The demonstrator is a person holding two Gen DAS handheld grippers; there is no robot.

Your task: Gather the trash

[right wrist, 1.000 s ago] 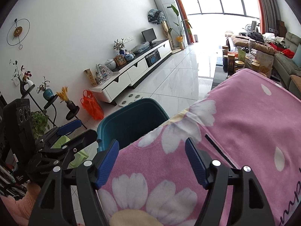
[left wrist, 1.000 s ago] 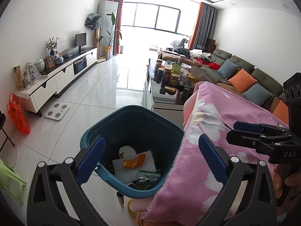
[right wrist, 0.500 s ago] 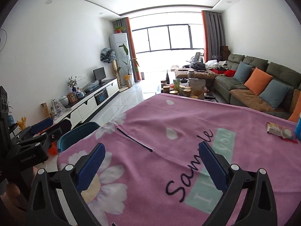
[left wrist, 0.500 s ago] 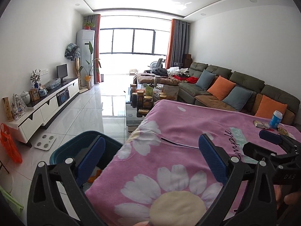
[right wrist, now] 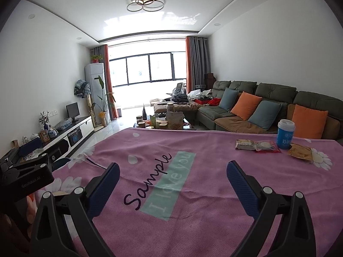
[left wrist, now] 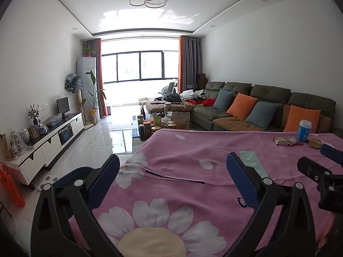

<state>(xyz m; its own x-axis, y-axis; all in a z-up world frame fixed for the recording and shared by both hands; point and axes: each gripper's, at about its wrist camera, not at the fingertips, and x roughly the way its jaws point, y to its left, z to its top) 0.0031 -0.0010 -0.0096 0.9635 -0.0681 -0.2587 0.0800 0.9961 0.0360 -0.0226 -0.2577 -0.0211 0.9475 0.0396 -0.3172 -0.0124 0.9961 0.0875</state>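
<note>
Right wrist view: the right hand-held gripper (right wrist: 173,184) has just spread its jaws wide, nothing between them, and now faces across the pink-clothed worktop (right wrist: 193,224) rather than the teal bin (left wrist: 70,174). The left hand-held gripper (left wrist: 171,176) is likewise released and empty. That suggests a drop-off is done. Remaining trash, the wrappers (right wrist: 257,145) and blue cup (right wrist: 285,136), sits near the far right edge, with bare cloth between.
</note>
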